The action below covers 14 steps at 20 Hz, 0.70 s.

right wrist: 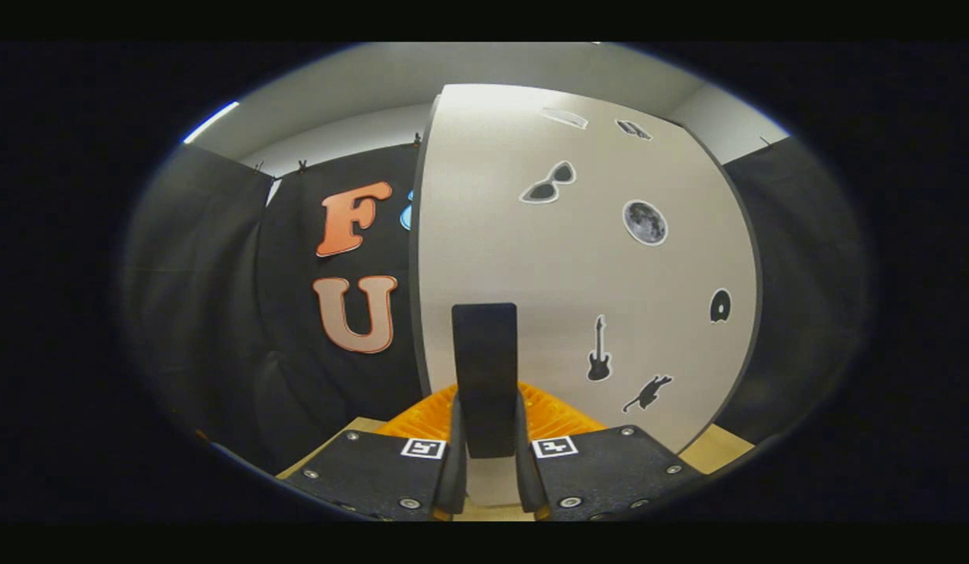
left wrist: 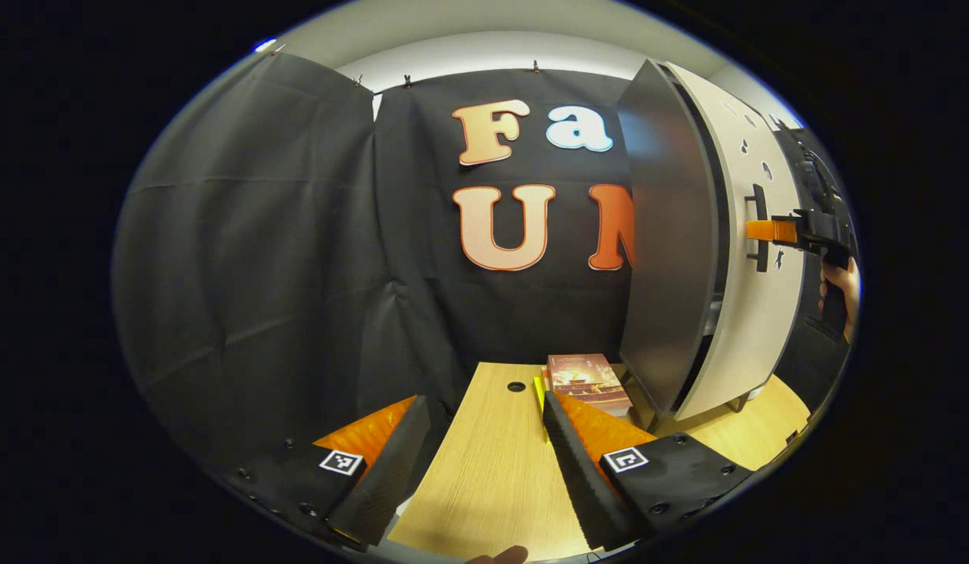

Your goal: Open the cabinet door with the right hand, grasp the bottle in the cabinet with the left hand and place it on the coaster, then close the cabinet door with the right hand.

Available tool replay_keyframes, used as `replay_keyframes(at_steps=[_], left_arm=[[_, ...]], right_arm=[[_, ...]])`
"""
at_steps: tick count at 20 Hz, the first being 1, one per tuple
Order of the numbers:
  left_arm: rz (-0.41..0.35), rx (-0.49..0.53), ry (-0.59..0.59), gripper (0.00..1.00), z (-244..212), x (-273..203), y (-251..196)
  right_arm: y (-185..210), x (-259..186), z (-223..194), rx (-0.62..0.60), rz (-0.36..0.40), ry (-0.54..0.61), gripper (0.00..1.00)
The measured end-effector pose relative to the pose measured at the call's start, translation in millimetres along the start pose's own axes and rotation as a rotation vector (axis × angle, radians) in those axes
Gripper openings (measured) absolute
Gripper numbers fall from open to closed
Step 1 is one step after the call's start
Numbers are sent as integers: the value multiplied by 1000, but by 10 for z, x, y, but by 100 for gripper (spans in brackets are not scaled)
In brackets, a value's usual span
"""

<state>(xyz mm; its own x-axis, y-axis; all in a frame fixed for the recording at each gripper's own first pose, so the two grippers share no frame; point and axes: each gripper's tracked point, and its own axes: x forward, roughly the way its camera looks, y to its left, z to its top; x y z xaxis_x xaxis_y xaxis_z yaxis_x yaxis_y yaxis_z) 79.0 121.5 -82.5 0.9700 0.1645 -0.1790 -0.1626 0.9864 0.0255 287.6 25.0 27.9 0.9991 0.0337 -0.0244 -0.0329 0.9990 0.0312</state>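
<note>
At the right edge of the tabletop (left wrist: 492, 470) stands the cabinet (left wrist: 672, 258), its door (right wrist: 578, 266) barely ajar. The bottle inside cannot be seen. A book (left wrist: 587, 381) lies beside it. The right gripper (right wrist: 485, 470) pinches the door handle (right wrist: 485, 376); pulling along the hinge arc should avoid slipping. The left gripper (left wrist: 484, 462) waits, fingers spread.
</note>
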Motion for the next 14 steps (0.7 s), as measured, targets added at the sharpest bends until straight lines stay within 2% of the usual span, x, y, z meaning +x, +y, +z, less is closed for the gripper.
replay_keyframes(at_steps=[2, 5, 6, 7, 8, 10, 13, 14], left_arm=[[-5, 11, -3, 95, 21, -114, -113], [-22, 24, -4, 95, 5, -301, -340], [-32, 29, -7, 95, 5, -390, -450], [-42, 35, -11, 95, 24, -478, -559], [-51, 43, -16, 95, 21, -569, -670], [-69, 53, -24, 94, 41, -750, -898], [-94, 52, -36, 95, 57, -999, -1232], [-101, 52, -37, 95, 46, -1058, -1338]], right_arm=[[-63, -172, -2, 13, 2, 5, 24], [-317, -877, -26, 30, 10, 12, 24], [-433, -1100, -57, 29, 9, 15, 19], [-558, -1303, -70, 28, 8, 11, 19], [-679, -1479, -82, 31, 8, 12, 28], [-874, -1751, -68, 45, 6, 6, 24], [-1128, -2003, -27, 47, -6, 1, 28], [-1228, -2095, -18, 47, -10, 6, 19]])
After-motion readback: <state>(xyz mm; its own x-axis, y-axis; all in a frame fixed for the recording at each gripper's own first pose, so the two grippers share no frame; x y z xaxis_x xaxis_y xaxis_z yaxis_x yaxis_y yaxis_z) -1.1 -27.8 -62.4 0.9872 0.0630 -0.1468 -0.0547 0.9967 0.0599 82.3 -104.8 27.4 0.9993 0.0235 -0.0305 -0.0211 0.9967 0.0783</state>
